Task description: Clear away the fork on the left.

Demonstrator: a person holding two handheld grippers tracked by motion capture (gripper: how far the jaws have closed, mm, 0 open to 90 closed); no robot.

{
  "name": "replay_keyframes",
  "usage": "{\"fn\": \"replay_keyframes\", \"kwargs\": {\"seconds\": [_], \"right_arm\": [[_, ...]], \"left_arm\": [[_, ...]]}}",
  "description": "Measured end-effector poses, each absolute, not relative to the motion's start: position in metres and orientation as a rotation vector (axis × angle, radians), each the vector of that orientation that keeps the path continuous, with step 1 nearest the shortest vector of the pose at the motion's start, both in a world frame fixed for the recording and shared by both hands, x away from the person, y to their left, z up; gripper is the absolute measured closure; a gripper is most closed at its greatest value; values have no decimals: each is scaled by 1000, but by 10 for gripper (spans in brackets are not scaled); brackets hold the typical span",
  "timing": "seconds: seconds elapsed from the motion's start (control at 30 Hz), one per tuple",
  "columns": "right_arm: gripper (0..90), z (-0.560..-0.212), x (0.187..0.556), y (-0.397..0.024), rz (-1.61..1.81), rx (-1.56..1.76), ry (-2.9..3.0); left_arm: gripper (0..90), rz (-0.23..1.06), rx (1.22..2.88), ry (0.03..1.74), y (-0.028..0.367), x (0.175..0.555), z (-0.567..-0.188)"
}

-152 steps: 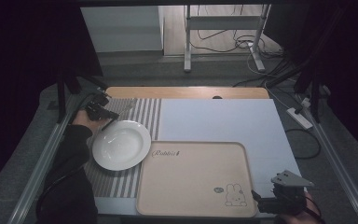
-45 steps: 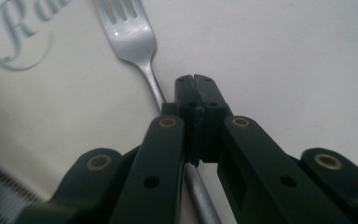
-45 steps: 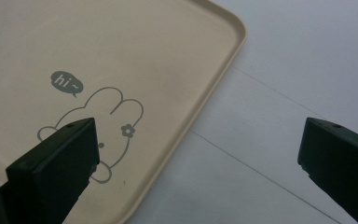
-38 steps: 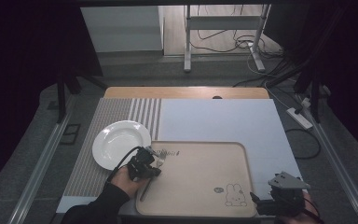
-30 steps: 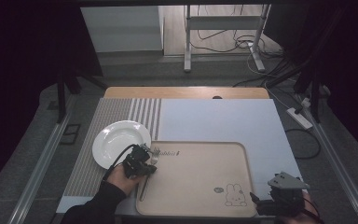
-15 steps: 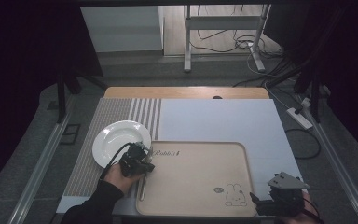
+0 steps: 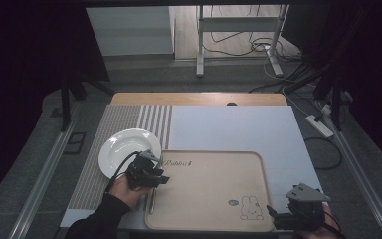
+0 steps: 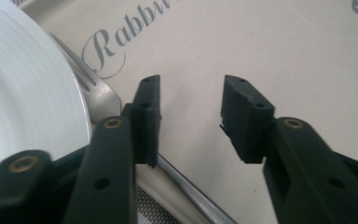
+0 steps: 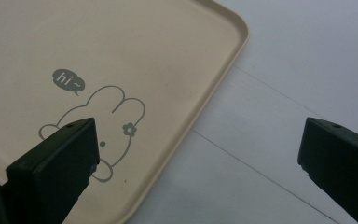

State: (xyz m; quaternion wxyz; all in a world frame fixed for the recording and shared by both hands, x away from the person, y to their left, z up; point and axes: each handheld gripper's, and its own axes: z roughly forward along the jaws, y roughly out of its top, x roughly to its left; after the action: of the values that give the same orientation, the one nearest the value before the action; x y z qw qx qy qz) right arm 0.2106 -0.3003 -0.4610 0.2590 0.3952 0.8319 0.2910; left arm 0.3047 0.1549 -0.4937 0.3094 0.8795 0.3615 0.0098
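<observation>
My left gripper (image 8: 189, 119) is standing with its jaws parted, having just been opening off the fork (image 8: 101, 95), nothing between them. The fork is lying along the tray's (image 7: 214, 191) left edge, beside the plate (image 7: 122, 149). I'm judging placement done; next I'm lifting clear. My right gripper (image 9: 200, 163) is idling wide open.

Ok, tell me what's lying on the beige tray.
A fork lies along the tray's left edge beside the white plate. The left gripper, fingers apart, covers part of the handle. Printed lettering and a rabbit drawing decorate the tray.
</observation>
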Motion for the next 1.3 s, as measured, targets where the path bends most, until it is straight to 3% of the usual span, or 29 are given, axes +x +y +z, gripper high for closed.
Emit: {"fn": "replay_keyframes", "kwargs": {"seconds": [0.43, 0.93, 1.3], "right_arm": [[0, -461, 211, -302, 798, 1081, 2253], [0, -461, 211, -302, 800, 1088, 2250], [0, -461, 211, -302, 803, 1090, 2250]], "left_arm": [[253, 91, 2206, 960, 177, 299, -488], [67, 90, 2186, 980, 189, 294, -486], [0, 107, 2190, 961, 197, 287, -486]]}}
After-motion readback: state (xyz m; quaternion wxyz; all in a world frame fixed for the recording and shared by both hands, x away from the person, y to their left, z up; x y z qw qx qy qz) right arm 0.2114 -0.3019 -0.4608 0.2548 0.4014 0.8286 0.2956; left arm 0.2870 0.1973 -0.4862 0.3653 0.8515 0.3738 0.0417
